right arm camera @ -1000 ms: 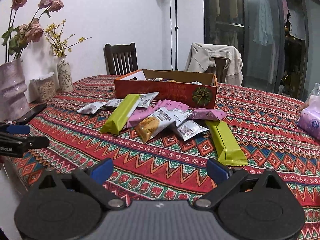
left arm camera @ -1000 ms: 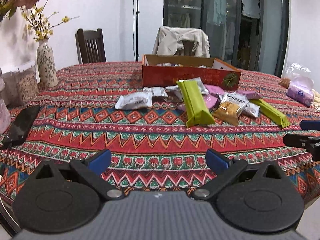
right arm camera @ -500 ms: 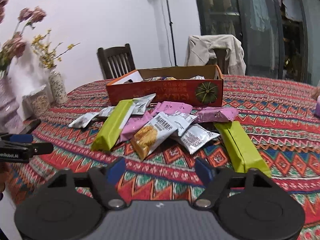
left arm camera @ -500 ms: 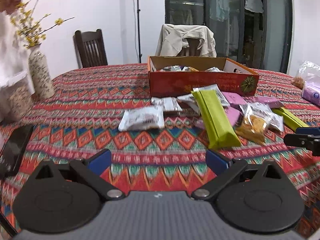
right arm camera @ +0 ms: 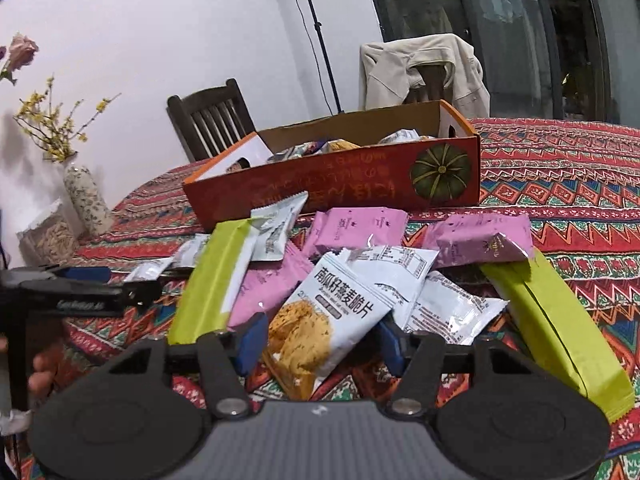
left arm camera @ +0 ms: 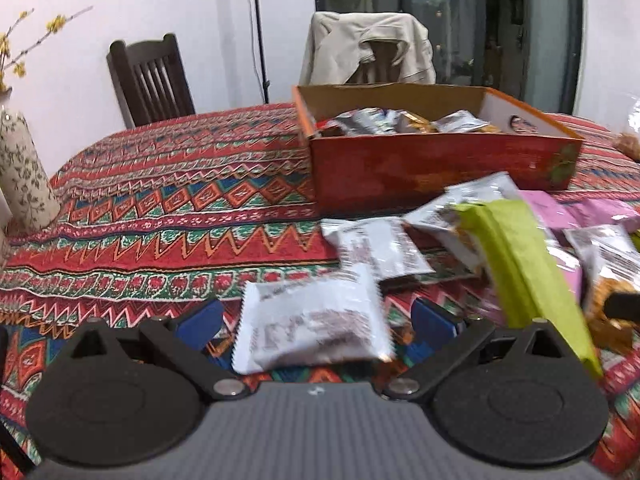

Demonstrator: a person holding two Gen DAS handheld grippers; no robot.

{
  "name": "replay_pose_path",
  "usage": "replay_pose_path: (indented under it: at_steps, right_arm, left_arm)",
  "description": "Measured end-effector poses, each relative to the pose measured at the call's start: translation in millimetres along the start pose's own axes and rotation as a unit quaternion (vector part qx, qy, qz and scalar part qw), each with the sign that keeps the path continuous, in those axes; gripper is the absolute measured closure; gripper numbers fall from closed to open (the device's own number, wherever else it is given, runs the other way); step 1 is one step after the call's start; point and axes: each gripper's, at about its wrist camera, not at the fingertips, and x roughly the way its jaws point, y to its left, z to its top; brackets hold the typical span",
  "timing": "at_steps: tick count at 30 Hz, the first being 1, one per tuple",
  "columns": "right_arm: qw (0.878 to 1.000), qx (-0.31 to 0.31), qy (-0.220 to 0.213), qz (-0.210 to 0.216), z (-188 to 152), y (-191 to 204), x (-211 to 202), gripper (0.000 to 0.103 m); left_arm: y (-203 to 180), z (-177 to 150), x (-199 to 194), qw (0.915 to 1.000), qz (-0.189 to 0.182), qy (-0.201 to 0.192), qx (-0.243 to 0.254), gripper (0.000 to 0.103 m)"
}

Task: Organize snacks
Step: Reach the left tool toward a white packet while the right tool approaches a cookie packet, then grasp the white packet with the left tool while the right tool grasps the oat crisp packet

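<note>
My left tool (left arm camera: 314, 322) is spread wide around a crinkly white foil snack packet (left arm camera: 312, 326). My right tool (right arm camera: 320, 338), half open, straddles a white pumpkin-crisp packet (right arm camera: 324, 328) (gripping nothing yet). Both packets lie on the patterned tabletop (left arm camera: 160, 216) before the open orange cardboard box (right arm camera: 340, 188).

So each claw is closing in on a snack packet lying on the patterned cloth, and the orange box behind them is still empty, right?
Not quite: the orange box is not empty. The left wrist view shows several wrapped snacks already lying inside it. The rest holds: the left claw is open around a white packet, and the right claw is open around the white-and-orange crisp packet, both on the patterned cloth.
</note>
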Motion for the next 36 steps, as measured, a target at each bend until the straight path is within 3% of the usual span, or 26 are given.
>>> replay_pose_path:
  at_steps: [3,4,6,9,15,19,20,22,25,27,30,36]
  right_arm:
    - [1.000,0.002,0.006,0.003,-2,-1,9,0.053]
    - [1.000,0.003,0.002,0.008,-2,-1,10,0.061]
    - [1.000,0.006,-0.001,0.024,0,-1,9,0.074]
    - [0.999,-0.016,-0.006,0.035,1,6,6,0.082]
    - [0.997,-0.036,0.008,0.069,-3,5,-20,0.085]
    - [0.987,-0.041,0.076,0.139,-12,-12,-50,0.084]
    - [0.983,-0.053,0.098,0.145,-16,-14,-56,0.084]
    - [0.985,-0.054,0.102,0.132,-21,-20,-67,0.081]
    - [0.992,-0.029,0.085,0.090,-23,-30,-79,0.062]
    - [0.995,-0.020,0.067,0.068,-26,-31,-88,0.060]
    - [0.998,-0.015,0.051,0.045,-34,-30,-99,0.042]
    - [0.998,-0.051,0.037,-0.018,-46,-23,-112,0.035]
  left_arm:
    - [8,1,13,0.9997,-0.009,0.013,-0.020,0.001]
    - [9,0,15,0.9994,-0.014,0.017,-0.025,0.007]
    - [8,-3,12,0.9998,-0.008,0.000,-0.019,0.029]
    - [3,-4,3,0.9999,-0.009,-0.007,-0.002,0.039]
    - [-17,-38,-51,0.9996,-0.024,-0.016,-0.007,0.041]
    - [-41,-67,-87,0.9980,-0.061,-0.011,-0.014,0.039]
    - [-46,-73,-91,0.9975,-0.069,-0.005,-0.018,0.037]
    - [-59,-81,-101,0.9968,-0.078,-0.002,-0.019,0.034]
    - [-74,-87,-110,0.9971,-0.075,-0.005,0.003,0.029]
    - [-78,-90,-113,0.9976,-0.069,-0.002,0.011,0.027]
    - [-75,-92,-114,0.9980,-0.063,0.000,0.002,0.024]
    - [-66,-93,-118,0.9982,-0.057,0.004,-0.015,0.020]
